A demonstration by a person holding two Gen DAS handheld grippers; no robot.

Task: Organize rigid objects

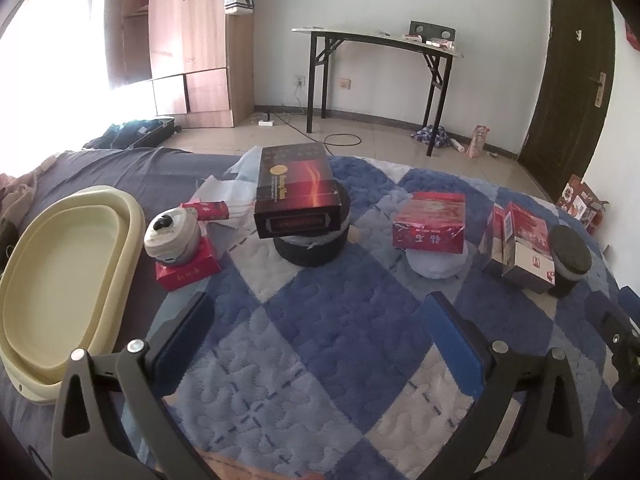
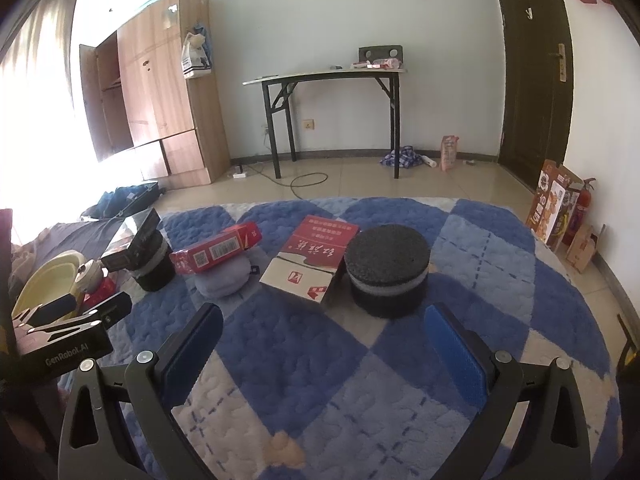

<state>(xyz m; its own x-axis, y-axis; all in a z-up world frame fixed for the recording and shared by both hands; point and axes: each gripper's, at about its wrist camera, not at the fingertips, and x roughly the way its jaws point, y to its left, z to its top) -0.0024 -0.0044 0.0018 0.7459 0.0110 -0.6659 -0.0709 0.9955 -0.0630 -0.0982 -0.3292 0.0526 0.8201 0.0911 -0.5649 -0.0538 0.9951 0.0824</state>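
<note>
Here, a dark red box (image 1: 297, 192) lies tilted atop a black foam puck (image 1: 312, 240).

Daylight blows out the left window (image 1: 52, 40); fisheye edges curve, corners dark.

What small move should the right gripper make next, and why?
Probably ease the right gripper forward toward the black foam puck. Its jaws are open and empty, the puck sits right ahead, and the cream tub has room.
</note>
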